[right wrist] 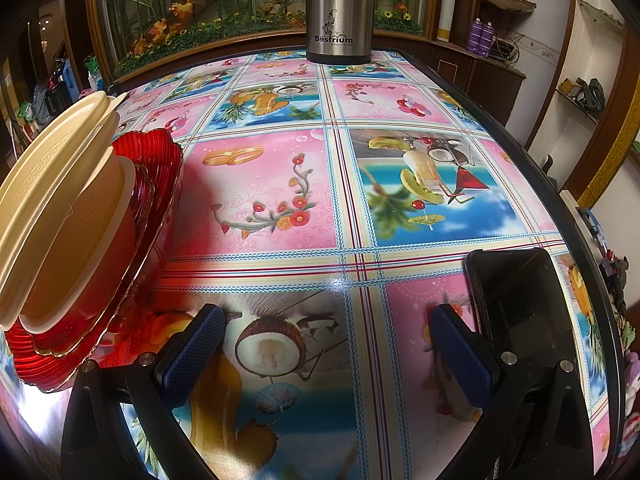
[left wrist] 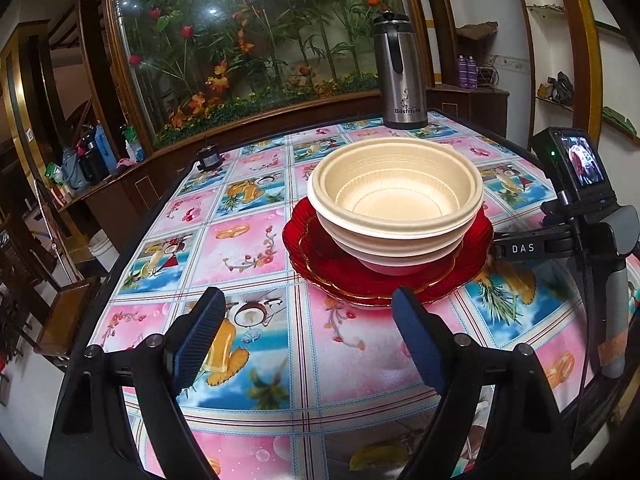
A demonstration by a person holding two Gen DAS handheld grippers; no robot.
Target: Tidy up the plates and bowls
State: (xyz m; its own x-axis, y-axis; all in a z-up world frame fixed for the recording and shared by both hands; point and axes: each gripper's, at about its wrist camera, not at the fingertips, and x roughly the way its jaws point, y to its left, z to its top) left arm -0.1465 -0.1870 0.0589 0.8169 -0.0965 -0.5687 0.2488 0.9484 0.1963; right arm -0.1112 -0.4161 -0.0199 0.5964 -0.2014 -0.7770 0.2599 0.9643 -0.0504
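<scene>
We see a table [left wrist: 256,236] covered with a glossy cloth of pink and blue picture squares. On it, a little beyond our left tool [left wrist: 308,332], stands the stack of cream bowls [left wrist: 394,196]: they are nested one inside the other, upright, with the openings up. How many bowls there are we cannot tell exactly, but several rims show at the side. The stack sits in the middle of the red plates [left wrist: 352,276], which are ribbed glass with wavy edges and lie one on another, flat on the table.

Our left tool is wide open and has nothing between its blue pads; both fingers are over the bare cloth, just before the near edge of the plates and not touching them. In the right wrist view the same bowls and plates are at the far left, beside the left finger of our right tool [right wrist: 326,344]. This tool is also wide open and empty, with only the cloth under it. A black phone [right wrist: 520,300] lies flat on the table, just beside its right finger.

At the far edge of the table stands a steel thermos jug [left wrist: 398,80], upright, well apart from the stack.
</scene>
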